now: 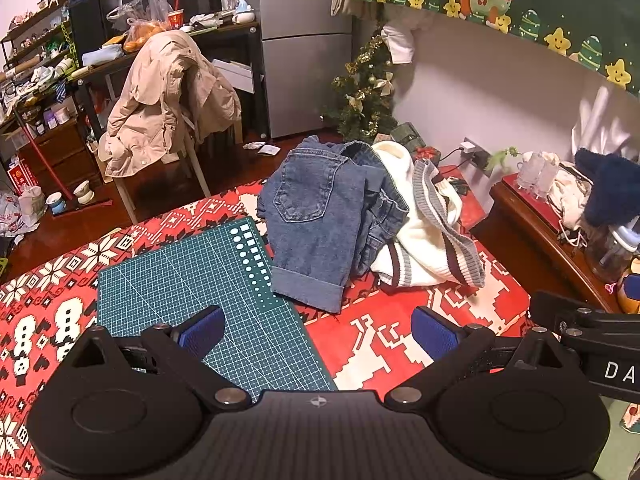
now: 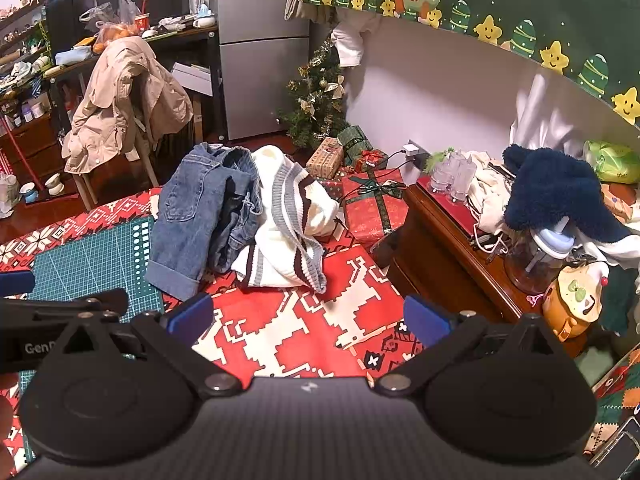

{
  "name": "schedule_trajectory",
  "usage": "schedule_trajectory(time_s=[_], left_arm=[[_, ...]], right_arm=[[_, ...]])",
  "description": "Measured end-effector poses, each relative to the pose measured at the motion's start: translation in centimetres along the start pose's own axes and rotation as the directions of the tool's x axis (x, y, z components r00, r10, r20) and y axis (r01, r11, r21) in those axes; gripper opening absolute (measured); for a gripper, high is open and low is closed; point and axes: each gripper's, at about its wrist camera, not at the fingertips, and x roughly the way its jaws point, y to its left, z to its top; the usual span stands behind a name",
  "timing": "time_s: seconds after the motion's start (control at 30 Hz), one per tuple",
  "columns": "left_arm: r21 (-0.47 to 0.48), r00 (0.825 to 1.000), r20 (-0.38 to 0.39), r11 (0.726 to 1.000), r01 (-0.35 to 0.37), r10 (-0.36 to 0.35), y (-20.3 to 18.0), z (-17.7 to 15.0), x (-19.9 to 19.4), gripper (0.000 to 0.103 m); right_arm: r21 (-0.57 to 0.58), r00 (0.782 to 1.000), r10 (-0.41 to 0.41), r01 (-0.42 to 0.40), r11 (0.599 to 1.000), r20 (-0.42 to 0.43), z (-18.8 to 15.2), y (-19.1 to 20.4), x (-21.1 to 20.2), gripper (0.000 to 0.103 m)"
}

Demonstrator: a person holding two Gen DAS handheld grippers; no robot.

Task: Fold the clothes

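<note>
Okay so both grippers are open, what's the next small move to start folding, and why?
Probably reach the left hand-held gripper forward to the jeans' cuffed hem. The jeans lie crumpled on the white sweater, with that hem nearest and overlapping the green cutting mat.

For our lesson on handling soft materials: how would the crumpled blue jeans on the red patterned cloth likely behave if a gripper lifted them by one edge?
The jeans would probably sag and unfold, since they lie bunched in loose folds. Denim looks thick, so likely fairly heavy for their size. Lifting may drag the white sweater, which touches them.
</note>
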Motion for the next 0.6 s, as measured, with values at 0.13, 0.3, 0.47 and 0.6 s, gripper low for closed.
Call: schedule_trajectory(time_s=[0.13, 0.3, 0.47, 0.6], left_arm=[[0.004, 1.0, -0.002, 1.0, -0.004, 0.004, -0.11, 0.08, 0.08, 0.1], [0.003, 1.0, -0.01, 1.0, 0.009, -0.009, -0.12, 0.04, 0.36, 0.101], [0.011, 1.0, -0.003, 1.0, 0.003, -0.003, -0.13, 0.0, 0.3, 0.1], [0.01, 1.0, -0.003, 1.0, 0.004, -0.004, -0.1, -0.07, 0.39, 0.1]], right_arm=[[-0.002, 1.0, 0.001, -0.001, 1.0, -0.003, 0.01, -0.07, 0.16, 0.102], [0.004, 1.0, 0.003, -0.003, 1.0, -0.006, 0.03, -0.11, 0.23, 0.102], [0.004, 1.0, 0.003, -0.003, 1.0, -0.006, 0.02, -0.11, 0.31, 0.102], [0.011, 1.0, 0.006, -0.006, 1.0, -0.008, 0.05, -0.15, 0.51, 0.102]])
